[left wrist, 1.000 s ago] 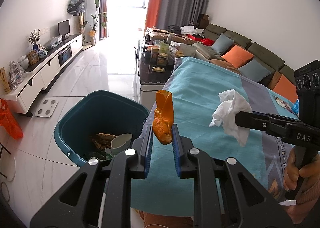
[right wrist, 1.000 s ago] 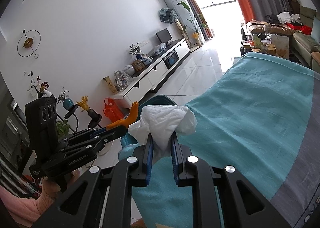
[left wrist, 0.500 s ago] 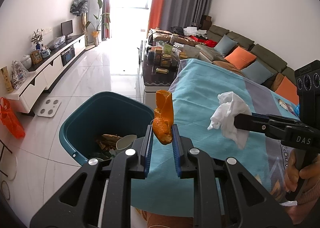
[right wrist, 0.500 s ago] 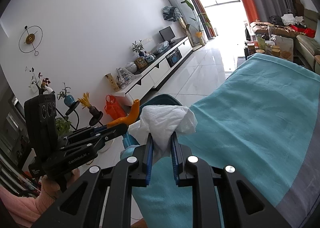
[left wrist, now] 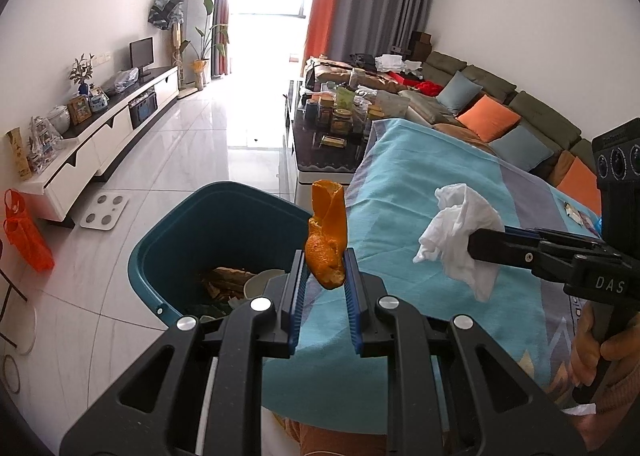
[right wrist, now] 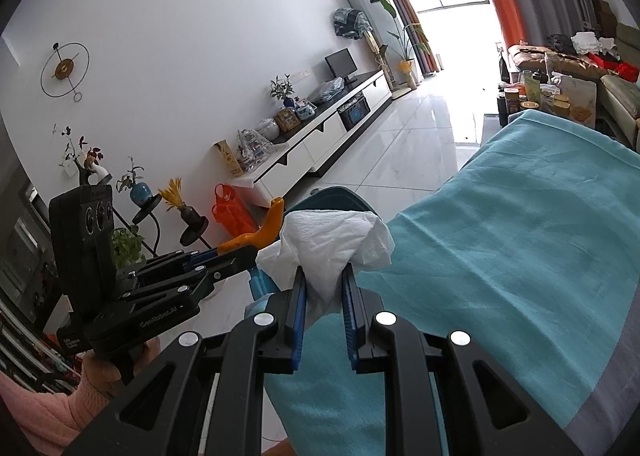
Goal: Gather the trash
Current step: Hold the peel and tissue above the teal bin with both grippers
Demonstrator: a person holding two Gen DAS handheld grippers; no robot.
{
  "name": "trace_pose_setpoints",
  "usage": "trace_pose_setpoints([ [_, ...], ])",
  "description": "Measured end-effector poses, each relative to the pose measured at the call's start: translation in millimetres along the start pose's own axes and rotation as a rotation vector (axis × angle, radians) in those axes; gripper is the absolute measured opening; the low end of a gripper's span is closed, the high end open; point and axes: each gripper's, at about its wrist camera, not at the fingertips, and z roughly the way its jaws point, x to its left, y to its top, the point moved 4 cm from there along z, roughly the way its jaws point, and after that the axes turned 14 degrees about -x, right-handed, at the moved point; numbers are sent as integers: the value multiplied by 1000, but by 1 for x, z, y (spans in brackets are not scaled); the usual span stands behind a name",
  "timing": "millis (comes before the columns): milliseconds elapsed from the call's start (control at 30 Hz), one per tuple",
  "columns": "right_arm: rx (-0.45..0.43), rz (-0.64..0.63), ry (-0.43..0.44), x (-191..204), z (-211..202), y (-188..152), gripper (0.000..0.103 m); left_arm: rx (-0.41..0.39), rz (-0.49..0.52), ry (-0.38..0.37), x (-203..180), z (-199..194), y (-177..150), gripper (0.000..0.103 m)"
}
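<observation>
My left gripper [left wrist: 323,270] is shut on a curled orange peel [left wrist: 326,234] that stands up between its blue pads. It hangs at the table's left edge, just right of the dark teal trash bin [left wrist: 168,240] on the floor, which holds paper scraps and a cup. My right gripper [right wrist: 323,282] is shut on a crumpled white tissue [right wrist: 332,244] above the teal tablecloth [right wrist: 500,240]. In the left wrist view the tissue [left wrist: 460,232] and right gripper [left wrist: 474,246] hover over the cloth to the right. The right wrist view shows the left gripper [right wrist: 250,250] with the peel [right wrist: 266,230] beside the tissue.
A dark coffee table [left wrist: 328,152] crowded with jars stands beyond the cloth-covered table. A sofa [left wrist: 500,116] with cushions runs along the right wall. A white TV cabinet [left wrist: 100,144], a floor scale [left wrist: 105,212] and an orange bag [left wrist: 24,236] sit left.
Both grippers keep their hold. In the left wrist view the bin has drifted slightly right and up, closer under the peel; the tissue has barely shifted.
</observation>
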Motion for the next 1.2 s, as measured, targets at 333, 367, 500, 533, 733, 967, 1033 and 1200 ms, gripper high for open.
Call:
trace_pose_setpoints([
  [333, 4, -11, 6, 4, 6, 2, 15, 0, -6, 17, 5, 0, 1, 19],
  [367, 5, -12, 6, 4, 7, 2, 15, 0, -8, 18, 8, 0, 1, 19],
  [500, 11, -17, 8, 5, 11, 2, 16, 3, -11, 26, 11, -1, -1, 19],
  [533, 13, -17, 9, 6, 12, 3, 16, 4, -12, 27, 12, -1, -1, 19],
  [733, 23, -23, 16, 11, 18, 4, 16, 3, -15, 32, 13, 0, 1, 19],
  [967, 32, -26, 21, 12, 26, 6, 16, 1, -18, 39, 13, -2, 3, 19],
  [1033, 35, -29, 21, 13, 26, 5, 16, 1, -18, 40, 14, 0, 4, 19],
  [1200, 41, -34, 23, 14, 31, 7, 16, 0, -17, 44, 15, -1, 4, 19],
])
